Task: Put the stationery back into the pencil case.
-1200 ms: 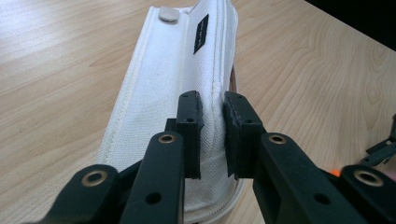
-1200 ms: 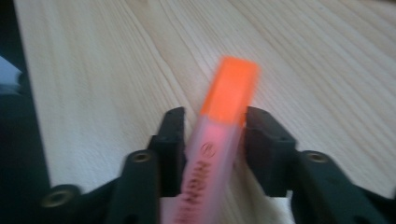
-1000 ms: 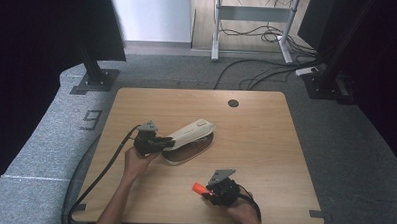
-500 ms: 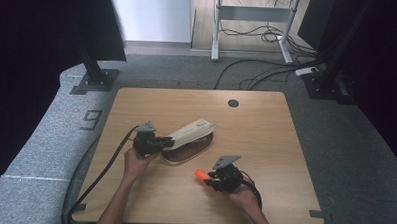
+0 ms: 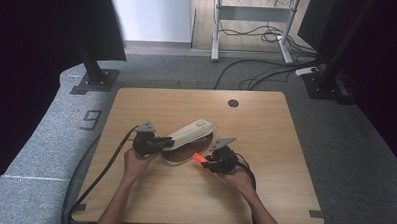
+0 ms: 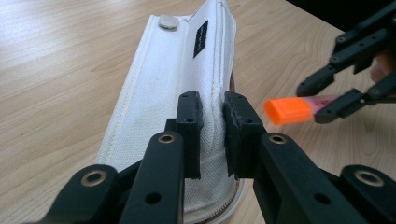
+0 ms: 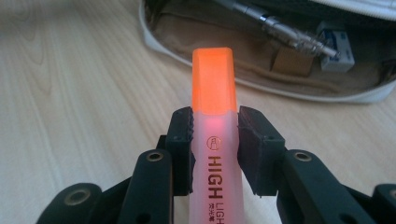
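The orange highlighter (image 7: 212,93), clamped cap-first in the right tool (image 5: 210,162), points at the open white pencil case (image 5: 188,136) at table (image 5: 263,194) centre; at nine o'clock, the left tool (image 6: 212,123) pinches its flap up, keeping the mouth clear.

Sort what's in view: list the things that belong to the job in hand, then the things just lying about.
In the job:
- orange highlighter, clamped in the right gripper
- white pencil case, its flap pinched by the left gripper

Lying about:
- metal pen and small blue-and-white item inside the case
- floor cables
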The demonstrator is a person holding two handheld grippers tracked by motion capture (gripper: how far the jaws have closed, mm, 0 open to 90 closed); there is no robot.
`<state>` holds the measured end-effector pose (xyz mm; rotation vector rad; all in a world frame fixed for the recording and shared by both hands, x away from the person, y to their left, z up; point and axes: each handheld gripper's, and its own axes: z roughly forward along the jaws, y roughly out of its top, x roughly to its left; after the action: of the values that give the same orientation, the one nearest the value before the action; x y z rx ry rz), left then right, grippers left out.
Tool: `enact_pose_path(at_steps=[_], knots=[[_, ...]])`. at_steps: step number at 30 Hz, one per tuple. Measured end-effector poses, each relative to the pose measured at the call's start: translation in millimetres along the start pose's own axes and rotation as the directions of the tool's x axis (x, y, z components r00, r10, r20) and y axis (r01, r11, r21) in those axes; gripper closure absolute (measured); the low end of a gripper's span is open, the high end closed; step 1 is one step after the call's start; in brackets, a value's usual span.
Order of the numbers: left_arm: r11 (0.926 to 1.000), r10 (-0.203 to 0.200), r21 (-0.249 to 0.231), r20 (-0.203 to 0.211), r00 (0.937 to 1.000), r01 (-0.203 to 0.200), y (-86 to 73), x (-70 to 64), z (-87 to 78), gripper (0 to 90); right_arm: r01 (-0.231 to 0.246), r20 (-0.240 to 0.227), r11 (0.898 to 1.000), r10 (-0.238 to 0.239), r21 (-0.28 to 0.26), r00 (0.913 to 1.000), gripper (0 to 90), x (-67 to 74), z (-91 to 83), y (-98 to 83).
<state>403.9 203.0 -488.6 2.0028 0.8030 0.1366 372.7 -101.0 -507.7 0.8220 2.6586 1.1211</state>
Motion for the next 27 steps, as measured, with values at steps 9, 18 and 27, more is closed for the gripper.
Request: enact_pose_path(at_steps=[9,18,27], knots=[[0.9999,0.000,-0.010,0.001,1.0000,0.000,0.8,-1.9,-1.1,77.2,0.020,0.003,0.999,-0.020,0.032,0.9998,65.5,-11.6,15.7,21.7],[0.9998,-0.005,-0.018,0.003,1.0000,0.005,1.1,-2.7,-1.6,77.2,0.035,-0.013,0.998,-0.035,0.049,0.9993,65.5,-13.5,34.6,37.8],[0.9997,-0.003,-0.023,0.004,1.0000,0.003,1.5,-3.2,-2.4,77.3,0.067,-0.027,0.995,-0.065,0.069,0.9975,65.5,-5.7,54.3,52.0]])
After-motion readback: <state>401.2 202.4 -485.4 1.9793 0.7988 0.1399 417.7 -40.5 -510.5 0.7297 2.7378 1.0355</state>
